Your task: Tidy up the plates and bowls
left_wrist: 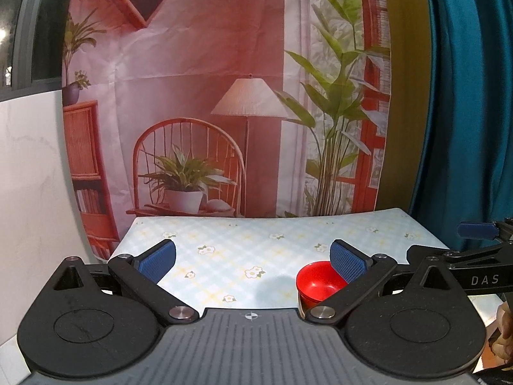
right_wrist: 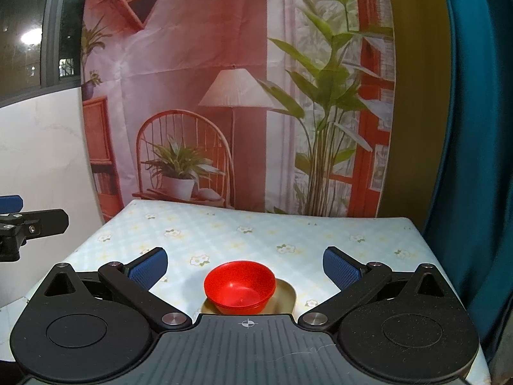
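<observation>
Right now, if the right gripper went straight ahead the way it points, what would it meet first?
Probably the red bowl, centred low between the open jaws of the right gripper and sitting on a gold plate. Depth is unclear, so it might pass above the rim.

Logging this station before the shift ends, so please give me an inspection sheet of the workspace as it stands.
Surface: table under a pale blue floral checked cloth.
Job's things: red plastic bowl sitting on a gold metal plate.
Clutter: nothing seen.
Grippers: left tongs open, empty; right tongs open, empty, the bowl just ahead of them.
Cables: nothing seen.
Surroundings: printed fabric backdrop of a room, teal curtain, dark window.
</observation>
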`<state>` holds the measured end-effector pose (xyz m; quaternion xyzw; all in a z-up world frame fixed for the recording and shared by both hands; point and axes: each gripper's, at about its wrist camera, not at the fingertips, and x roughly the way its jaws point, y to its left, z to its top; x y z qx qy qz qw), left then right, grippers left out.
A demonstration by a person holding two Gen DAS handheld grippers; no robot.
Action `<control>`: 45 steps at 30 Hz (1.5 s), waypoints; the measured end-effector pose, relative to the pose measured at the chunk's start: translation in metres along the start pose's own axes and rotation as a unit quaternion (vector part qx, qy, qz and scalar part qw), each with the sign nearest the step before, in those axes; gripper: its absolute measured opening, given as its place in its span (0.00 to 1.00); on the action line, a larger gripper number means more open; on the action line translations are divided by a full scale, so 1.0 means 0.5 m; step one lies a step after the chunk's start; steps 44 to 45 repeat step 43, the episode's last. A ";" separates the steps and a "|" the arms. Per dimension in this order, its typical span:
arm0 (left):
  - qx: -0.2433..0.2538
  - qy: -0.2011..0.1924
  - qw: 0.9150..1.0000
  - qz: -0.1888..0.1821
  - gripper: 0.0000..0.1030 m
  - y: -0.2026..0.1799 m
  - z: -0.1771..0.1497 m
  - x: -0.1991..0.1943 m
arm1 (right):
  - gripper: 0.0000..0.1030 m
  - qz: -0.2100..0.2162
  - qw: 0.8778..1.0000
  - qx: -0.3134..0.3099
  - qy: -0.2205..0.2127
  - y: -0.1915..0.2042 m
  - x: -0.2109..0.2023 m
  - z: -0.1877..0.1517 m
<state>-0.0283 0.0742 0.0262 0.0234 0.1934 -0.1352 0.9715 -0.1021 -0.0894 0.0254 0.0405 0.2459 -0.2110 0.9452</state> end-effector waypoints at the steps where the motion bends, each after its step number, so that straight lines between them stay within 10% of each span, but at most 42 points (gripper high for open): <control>1: 0.000 0.001 1.000 -0.001 1.00 -0.001 0.001 0.001 | 1.00 0.000 1.000 0.001 0.001 0.000 0.000 0.001; 45: 0.001 0.005 1.000 -0.004 1.00 -0.005 -0.005 0.006 | 1.00 -0.001 1.000 0.000 0.002 0.003 0.001 0.000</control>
